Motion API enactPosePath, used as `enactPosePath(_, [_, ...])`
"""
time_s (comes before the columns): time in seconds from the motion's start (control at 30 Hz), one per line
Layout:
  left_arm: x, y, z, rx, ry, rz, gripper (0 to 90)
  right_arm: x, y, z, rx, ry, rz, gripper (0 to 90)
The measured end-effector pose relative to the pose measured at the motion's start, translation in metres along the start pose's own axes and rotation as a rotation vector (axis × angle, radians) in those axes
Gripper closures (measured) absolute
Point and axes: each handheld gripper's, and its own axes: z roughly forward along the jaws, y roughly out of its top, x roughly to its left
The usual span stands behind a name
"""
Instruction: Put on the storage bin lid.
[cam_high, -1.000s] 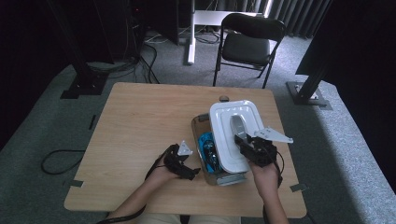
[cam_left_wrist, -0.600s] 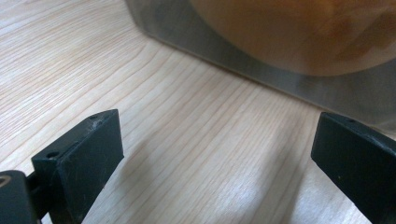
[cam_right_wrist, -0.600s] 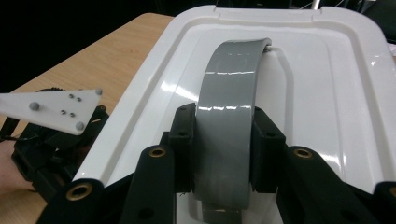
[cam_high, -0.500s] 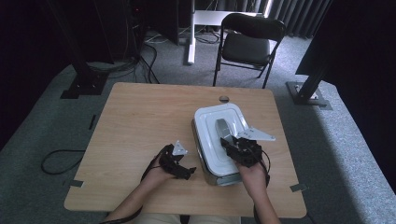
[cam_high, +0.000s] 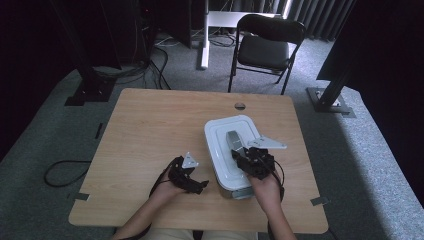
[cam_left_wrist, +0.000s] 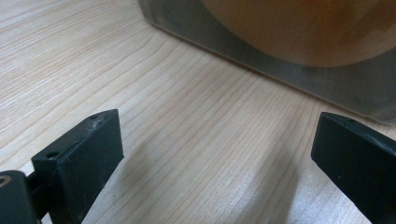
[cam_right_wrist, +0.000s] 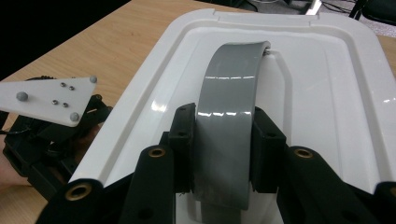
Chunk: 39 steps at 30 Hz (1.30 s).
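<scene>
Two grippers share the work: the left gripper rests slack-jawed on the table beside the box, perhaps to steady it; the right gripper clenches the grey handle ahead, seating the white lid.

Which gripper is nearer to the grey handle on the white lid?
Right. The right gripper grips the grey handle; the left gripper rests on the table beside the box, jaws open.

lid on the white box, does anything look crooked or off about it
Nothing stands out. The white lid sits square on the box, and its grey handle is clamped between the right gripper jaws. The left gripper is open over bare table beside the box.
</scene>
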Motion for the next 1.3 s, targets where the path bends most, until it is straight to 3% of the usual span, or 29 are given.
enactPosePath(0.3, [0.0,0.0,-0.001,-0.004,-0.003,-0.006,2.9,0.001,-0.007,0.005,0.022,0.004,0.006,66.6])
enactPosePath(0.33, [0.0,0.0,-0.001,-0.004,-0.002,-0.008,2.9,0.001,-0.007,0.005,0.022,0.004,0.002,63.8])
enactPosePath(0.4, [0.0,0.0,0.0,-0.004,-0.004,-0.007,2.9,0.0,-0.006,0.004,0.004,0.044,0.013,48.0])
enactPosePath(0.47, [0.0,0.0,0.0,-0.002,-0.002,-0.006,2.9,-0.002,-0.006,0.001,-0.019,0.056,0.016,41.1])
enactPosePath(0.6, [0.0,0.0,0.001,0.001,-0.003,-0.01,2.9,-0.013,-0.01,-0.006,-0.063,0.023,0.035,30.7])
enactPosePath(0.7, [0.0,0.0,0.0,-0.005,0.0,-0.011,2.9,-0.023,-0.014,-0.012,-0.081,0.048,0.047,18.9])
enactPosePath(0.8, [0.001,0.0,0.0,-0.005,0.001,-0.015,2.9,-0.031,-0.016,-0.018,-0.114,0.028,0.061,18.0])
enactPosePath(0.93, [0.0,0.0,0.0,-0.007,-0.001,-0.016,2.9,-0.041,-0.018,-0.021,-0.128,-0.041,0.045,14.0])
enactPosePath(1.2, [-0.001,0.0,0.001,-0.006,-0.003,-0.013,2.9,-0.068,-0.026,-0.029,-0.153,-0.095,0.078,14.1])
enactPosePath(1.3, [-0.002,0.001,0.001,-0.006,-0.004,-0.011,2.9,-0.084,-0.033,-0.032,-0.186,-0.146,0.102,14.0])
